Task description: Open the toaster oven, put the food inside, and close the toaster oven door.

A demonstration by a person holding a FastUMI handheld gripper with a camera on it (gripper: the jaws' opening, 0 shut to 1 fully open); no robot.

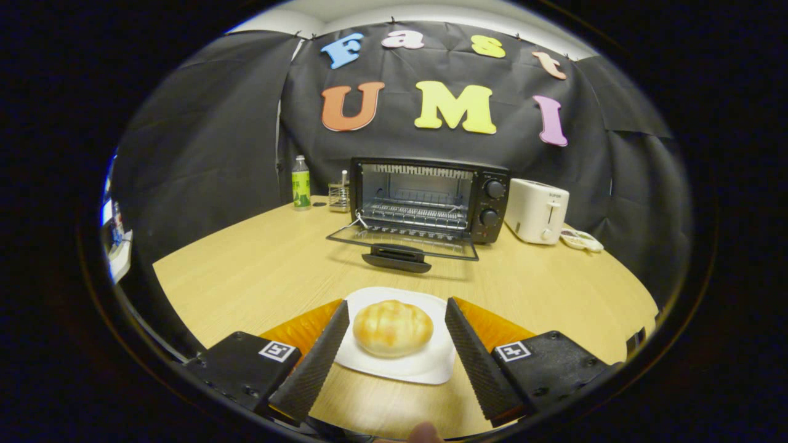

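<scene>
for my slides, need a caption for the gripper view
Open gripper straddles golden bun on white plate, facing open black toaster oven.

Around my wooden table [258, 271] hangs black cloth [203, 154] (creased), a pale ceiling [406, 11] strip above it.

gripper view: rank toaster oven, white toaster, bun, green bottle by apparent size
1. Toaster oven, door open.
2. Bun between the open fingers of the gripper; nearness to the camera inflates it.
3. White toaster, close to the bun, so unsure.
4. Green bottle.
</scene>
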